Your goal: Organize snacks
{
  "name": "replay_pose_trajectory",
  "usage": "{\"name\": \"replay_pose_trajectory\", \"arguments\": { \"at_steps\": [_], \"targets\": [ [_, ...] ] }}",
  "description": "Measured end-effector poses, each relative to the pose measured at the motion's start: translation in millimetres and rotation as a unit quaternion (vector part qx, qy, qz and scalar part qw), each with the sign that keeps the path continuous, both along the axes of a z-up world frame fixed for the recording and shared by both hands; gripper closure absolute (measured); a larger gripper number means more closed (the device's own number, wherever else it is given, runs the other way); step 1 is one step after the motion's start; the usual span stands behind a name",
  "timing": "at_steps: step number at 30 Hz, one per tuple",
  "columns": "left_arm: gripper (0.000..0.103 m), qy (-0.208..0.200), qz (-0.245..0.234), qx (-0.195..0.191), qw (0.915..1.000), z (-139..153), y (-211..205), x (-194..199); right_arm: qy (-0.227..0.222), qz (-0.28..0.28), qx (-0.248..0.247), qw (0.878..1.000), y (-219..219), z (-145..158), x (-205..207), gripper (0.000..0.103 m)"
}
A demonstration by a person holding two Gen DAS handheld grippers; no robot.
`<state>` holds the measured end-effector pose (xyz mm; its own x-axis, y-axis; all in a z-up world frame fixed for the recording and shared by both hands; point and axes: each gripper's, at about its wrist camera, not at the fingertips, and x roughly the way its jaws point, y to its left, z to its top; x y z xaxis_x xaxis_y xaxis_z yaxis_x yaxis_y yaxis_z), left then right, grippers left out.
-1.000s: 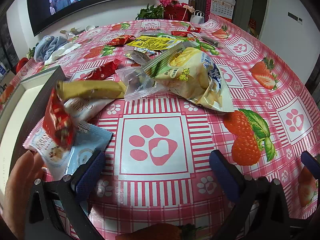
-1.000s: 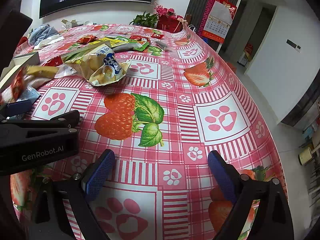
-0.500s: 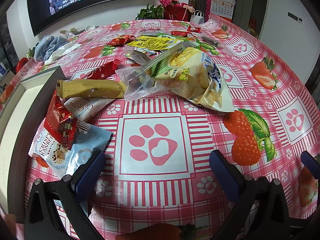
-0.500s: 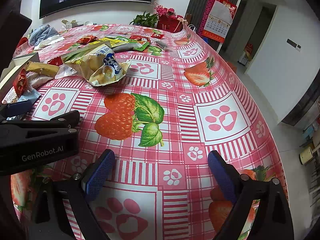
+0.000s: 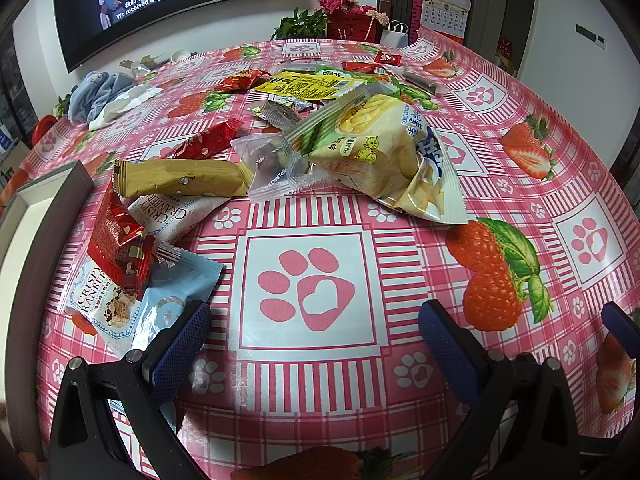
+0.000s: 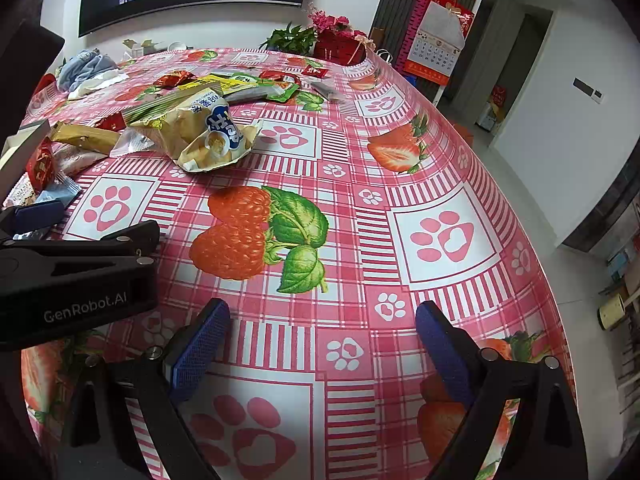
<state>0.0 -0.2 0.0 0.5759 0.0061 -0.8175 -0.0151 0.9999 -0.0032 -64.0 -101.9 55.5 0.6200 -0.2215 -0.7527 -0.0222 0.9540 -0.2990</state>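
Loose snacks lie on the pink paw-print tablecloth (image 5: pixel 312 376). At the left, a red packet (image 5: pixel 116 240) rests on a white cranberry-crisp packet (image 5: pixel 96 308) and a light blue packet (image 5: pixel 180 284), with a gold bar (image 5: pixel 180 178) behind them. A large yellow chips bag (image 5: pixel 384 152) and a clear packet (image 5: pixel 272 168) lie in the middle; the chips bag (image 6: pixel 200 132) also shows in the right wrist view. My left gripper (image 5: pixel 316 340) is open, its left finger over the blue packet's edge. My right gripper (image 6: pixel 320 344) is open over bare cloth.
A grey-rimmed white tray (image 5: pixel 48 216) sits at the left table edge. More wrappers (image 5: pixel 308 84), a blue cloth (image 5: pixel 100 92) and a flower basket (image 5: pixel 348 24) are at the far side. The left gripper's body (image 6: pixel 76 276) is beside my right gripper. The table's rim (image 6: pixel 532 240) drops off to the right.
A hand at the lower left by the snack pile has drawn back out of view. The red packet and the gold bar have settled. Neither gripper has moved.
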Motion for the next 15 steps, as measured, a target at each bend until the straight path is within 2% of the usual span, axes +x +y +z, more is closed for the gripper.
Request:
{"name": "replay_pose_trajectory", "arguments": {
  "at_steps": [15],
  "targets": [
    [0.0,0.0,0.001,0.001,1.0,-0.1,-0.7,-0.3,0.0,0.0,0.0,1.0,-0.4,0.5,-0.1,0.008]
  ]
}}
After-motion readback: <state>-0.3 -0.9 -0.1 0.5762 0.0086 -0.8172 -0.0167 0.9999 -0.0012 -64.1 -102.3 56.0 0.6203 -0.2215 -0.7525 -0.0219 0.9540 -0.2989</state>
